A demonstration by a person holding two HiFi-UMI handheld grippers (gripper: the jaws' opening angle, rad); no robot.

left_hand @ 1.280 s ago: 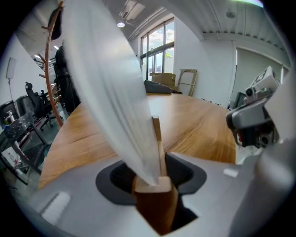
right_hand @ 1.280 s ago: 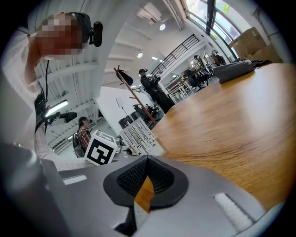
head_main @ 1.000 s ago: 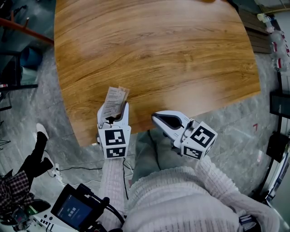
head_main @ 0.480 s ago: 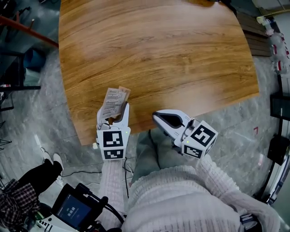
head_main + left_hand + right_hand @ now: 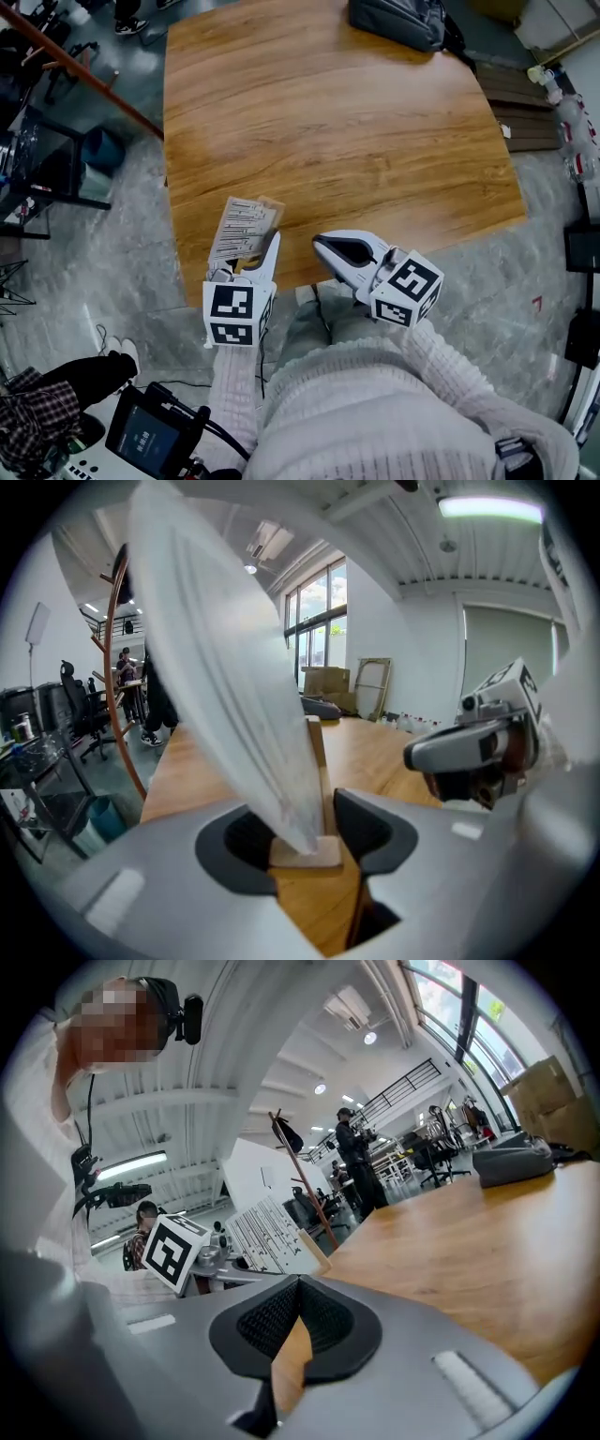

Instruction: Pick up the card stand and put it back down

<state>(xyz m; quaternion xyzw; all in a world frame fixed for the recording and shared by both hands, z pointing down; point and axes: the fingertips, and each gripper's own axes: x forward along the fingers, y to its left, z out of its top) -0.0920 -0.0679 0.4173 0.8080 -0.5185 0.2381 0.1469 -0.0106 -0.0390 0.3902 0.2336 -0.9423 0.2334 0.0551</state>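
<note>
Bag now visible; left tool clamps card stand.

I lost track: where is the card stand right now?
The card stand sits left of centre in the head view, gripped by the left tool at the near edge of the table, the right tool to its right.

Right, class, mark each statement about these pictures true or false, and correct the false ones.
1. The left tongs grip the wooden-based card stand with its printed white card. True.
2. The right tongs hold a card. False: they are shut and empty.
3. A dark grey bag lies at the far end of the brown wooden table. True.
4. The card stand stands at the table's middle. False: it is at the near edge, in the left tongs.
</note>
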